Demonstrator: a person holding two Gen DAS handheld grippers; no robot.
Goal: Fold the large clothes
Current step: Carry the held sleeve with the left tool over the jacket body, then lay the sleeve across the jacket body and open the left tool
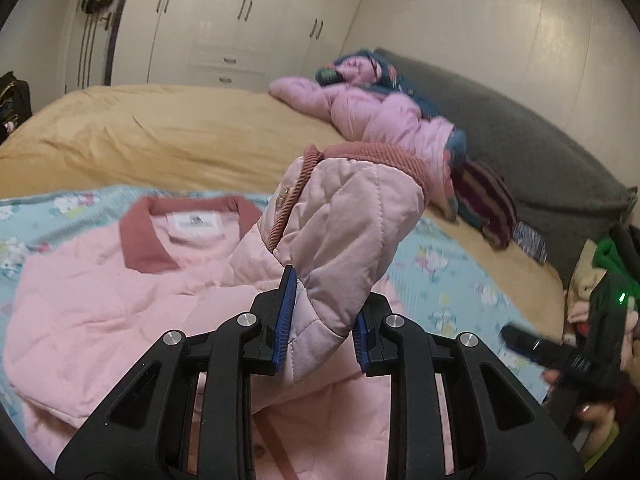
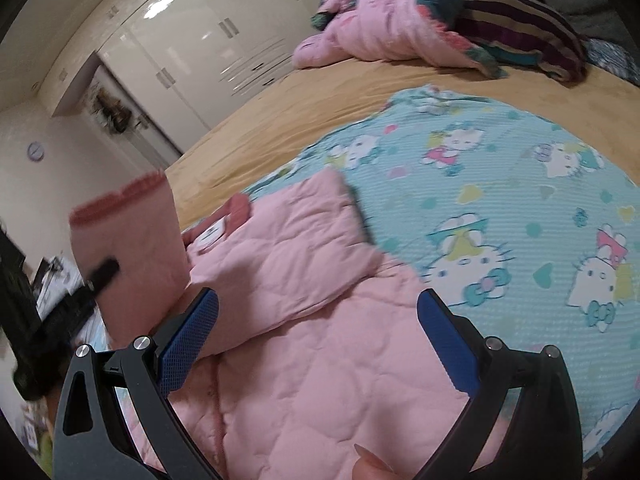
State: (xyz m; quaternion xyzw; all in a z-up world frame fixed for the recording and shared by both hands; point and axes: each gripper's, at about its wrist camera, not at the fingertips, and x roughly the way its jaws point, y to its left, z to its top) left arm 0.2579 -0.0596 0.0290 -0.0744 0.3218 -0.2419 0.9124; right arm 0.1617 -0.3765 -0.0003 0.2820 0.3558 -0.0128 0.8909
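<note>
A pink quilted jacket (image 1: 92, 300) with a dark pink collar (image 1: 140, 236) lies on a blue cartoon-print sheet (image 1: 440, 280). My left gripper (image 1: 320, 320) is shut on the jacket's sleeve (image 1: 344, 216) and holds it raised, its ribbed dark pink cuff pointing up and away. In the right wrist view the jacket (image 2: 320, 360) lies below my right gripper (image 2: 316, 340), which is open and empty just above it. One sleeve (image 2: 296, 248) is folded across the body. The raised sleeve (image 2: 128, 240) and left gripper (image 2: 102, 274) show at the left.
A pile of pink, blue and striped clothes (image 1: 384, 120) lies at the far side of the yellow bed cover (image 1: 160, 128) against a grey headboard (image 1: 520, 120). White wardrobes (image 1: 240, 20) stand behind. More clothes (image 1: 600, 280) sit at the right edge.
</note>
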